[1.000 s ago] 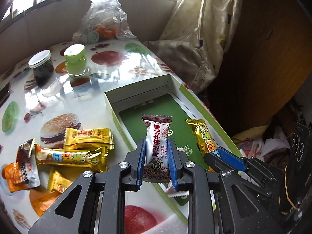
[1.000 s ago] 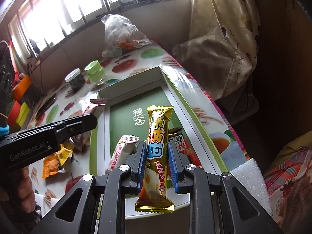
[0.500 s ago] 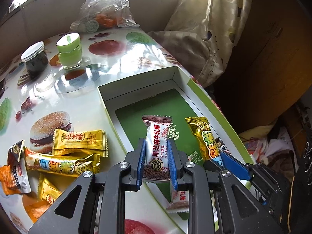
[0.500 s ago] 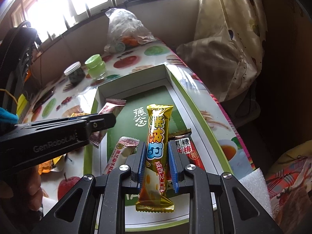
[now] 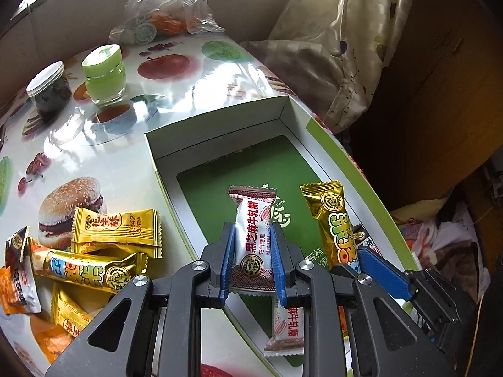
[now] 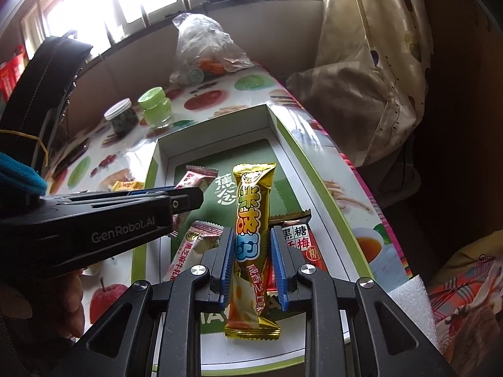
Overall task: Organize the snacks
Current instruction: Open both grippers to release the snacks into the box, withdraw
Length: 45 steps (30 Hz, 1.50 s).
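Note:
My left gripper [image 5: 252, 251] is shut on a white nougat candy [image 5: 254, 235] and holds it over the open green box [image 5: 220, 172]. My right gripper [image 6: 253, 251] is shut on a gold snack bar [image 6: 251, 220], also over the box [image 6: 283, 169]. The bar and the right gripper's blue finger show at the right of the left wrist view [image 5: 333, 220]. In the box lie another white nougat [image 6: 191, 245] and a red plum candy [image 6: 298, 238]. Several gold and orange snacks [image 5: 116, 226] lie on the table left of the box.
A dark jar [image 5: 50, 91], a green jar [image 5: 105, 75] and a clear plastic bag [image 5: 166, 6] stand at the table's far side. A draped cloth [image 5: 330, 47] hangs right of the table. White foam [image 6: 411, 301] sits at the near right corner.
Both grippers have moved forward over the box, each still holding its snack. The left gripper now reaches further across the box in the right wrist view.

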Available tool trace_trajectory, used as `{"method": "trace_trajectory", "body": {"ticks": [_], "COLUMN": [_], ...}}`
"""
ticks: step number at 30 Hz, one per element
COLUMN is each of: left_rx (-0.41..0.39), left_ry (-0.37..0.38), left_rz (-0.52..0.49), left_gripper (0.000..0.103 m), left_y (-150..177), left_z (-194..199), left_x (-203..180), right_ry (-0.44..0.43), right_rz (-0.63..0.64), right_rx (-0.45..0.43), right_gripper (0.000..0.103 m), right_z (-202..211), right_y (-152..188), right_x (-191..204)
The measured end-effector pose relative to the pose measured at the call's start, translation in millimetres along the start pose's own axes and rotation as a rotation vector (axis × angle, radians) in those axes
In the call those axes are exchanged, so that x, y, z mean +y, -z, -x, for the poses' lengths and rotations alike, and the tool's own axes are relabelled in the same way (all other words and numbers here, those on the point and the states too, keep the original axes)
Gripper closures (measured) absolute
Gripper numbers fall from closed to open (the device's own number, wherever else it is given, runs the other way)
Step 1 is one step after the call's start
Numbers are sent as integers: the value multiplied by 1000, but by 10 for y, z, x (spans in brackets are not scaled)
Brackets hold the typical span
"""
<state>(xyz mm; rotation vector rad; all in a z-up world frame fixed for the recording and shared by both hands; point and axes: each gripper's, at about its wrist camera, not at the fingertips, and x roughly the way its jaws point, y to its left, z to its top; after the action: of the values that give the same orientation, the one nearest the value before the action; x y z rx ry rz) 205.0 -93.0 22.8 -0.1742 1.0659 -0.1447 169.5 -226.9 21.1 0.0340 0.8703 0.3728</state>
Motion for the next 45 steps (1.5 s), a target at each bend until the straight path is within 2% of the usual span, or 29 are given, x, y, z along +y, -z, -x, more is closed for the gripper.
{"method": "trace_trajectory", "body": {"ticks": [13,20,37,45], "left_rx": [-4,-45,-143,-212], "left_ry": [-13,-22,-36,-68], "left_rz": [1,0,20,-4], "left_gripper": [74,60,59,59], "left_y": [2,71,344,532], "left_z": [13,178,680,998], "left_x": [-28,-36,68,165], "right_ry": [0,-6,37,29], "right_rz": [-8,-8,-58,-54], "right_rx": [3,-1,-76,-98], "right_gripper": [70,61,53,53], "right_z": [20,64,433,588], "right_y": [7,33,102,168], "right_x": [-5,1,-31,174]}}
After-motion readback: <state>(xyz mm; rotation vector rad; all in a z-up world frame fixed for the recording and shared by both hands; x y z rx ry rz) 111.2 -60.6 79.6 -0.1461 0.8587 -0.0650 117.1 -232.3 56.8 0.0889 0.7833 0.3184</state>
